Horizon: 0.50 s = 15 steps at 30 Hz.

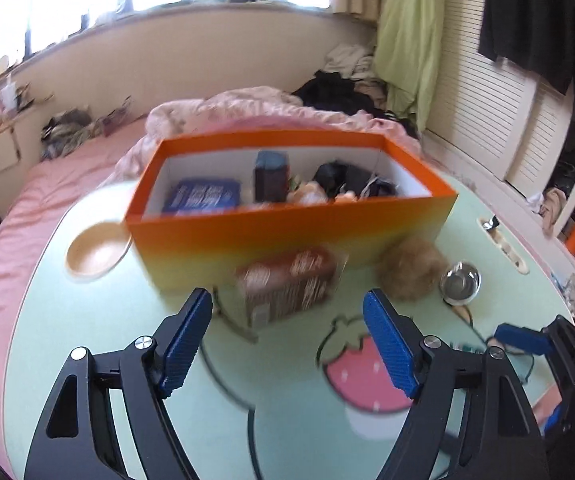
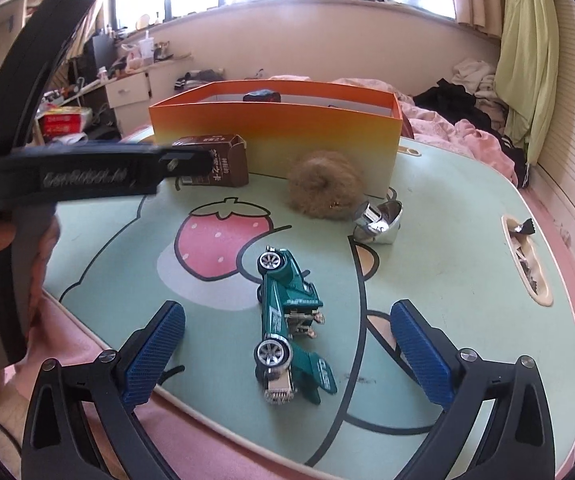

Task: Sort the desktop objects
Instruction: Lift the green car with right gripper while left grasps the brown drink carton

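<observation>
An orange box [image 1: 287, 236] stands at the back of the mint table mat [image 1: 87, 340] with a blue pack [image 1: 203, 196], a dark carton and other small things inside. A brown drink carton [image 1: 287, 284] lies in front of it, just beyond my open left gripper [image 1: 287, 294], which touches nothing. In the right wrist view a green toy car [image 2: 291, 300] lies on the mat between the wide-open fingers of my right gripper [image 2: 287, 306]. The pads stand clear of it on both sides.
A tan fluffy ball [image 2: 323, 188] and a shiny metal cup [image 2: 379, 220] on its side lie right of the brown carton [image 2: 215, 160]. A wooden dish [image 1: 97, 254] sits left of the box. A slot [image 2: 527, 264] opens at the table's right edge. A pink bed lies behind.
</observation>
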Available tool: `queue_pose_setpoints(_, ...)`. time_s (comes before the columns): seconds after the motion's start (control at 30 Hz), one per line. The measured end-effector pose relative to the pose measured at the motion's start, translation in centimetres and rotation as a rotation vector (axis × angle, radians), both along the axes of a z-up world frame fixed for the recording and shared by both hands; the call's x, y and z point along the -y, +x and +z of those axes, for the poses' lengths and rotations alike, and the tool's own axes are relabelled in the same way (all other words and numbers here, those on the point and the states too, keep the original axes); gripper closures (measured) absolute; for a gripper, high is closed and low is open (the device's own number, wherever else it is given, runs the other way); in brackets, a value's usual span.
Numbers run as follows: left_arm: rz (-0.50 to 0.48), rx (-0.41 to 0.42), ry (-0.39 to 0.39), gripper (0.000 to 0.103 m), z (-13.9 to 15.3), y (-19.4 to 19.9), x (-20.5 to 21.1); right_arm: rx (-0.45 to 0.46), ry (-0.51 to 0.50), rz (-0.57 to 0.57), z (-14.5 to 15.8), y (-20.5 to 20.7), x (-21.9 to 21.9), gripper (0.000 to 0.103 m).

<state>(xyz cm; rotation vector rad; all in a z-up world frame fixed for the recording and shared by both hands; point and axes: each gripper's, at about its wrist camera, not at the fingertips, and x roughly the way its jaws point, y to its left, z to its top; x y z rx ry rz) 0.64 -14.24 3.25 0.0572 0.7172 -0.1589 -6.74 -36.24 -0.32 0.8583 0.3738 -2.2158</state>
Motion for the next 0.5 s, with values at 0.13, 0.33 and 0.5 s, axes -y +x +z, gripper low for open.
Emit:
queue_pose_setpoints(0.13,-0.084,-0.055,0.026,0.06,-0.6,1.7,1.2,-0.013,-0.031,-0.007,0.2,0.0,-0.4,0.019)
queue_pose_setpoints(0.33,-0.122,-0.077,0.05,0.103,-2.0,0.2,1.8,-0.01,-0.098,0.017,0.6,0.3,-1.2,0.078)
queue_pose_setpoints(0.5,-0.139,-0.01,-0.009,0.103,-0.5,-3.0,0.8,-0.016,-0.149,0.017,1.2,0.6,-1.9,0.078)
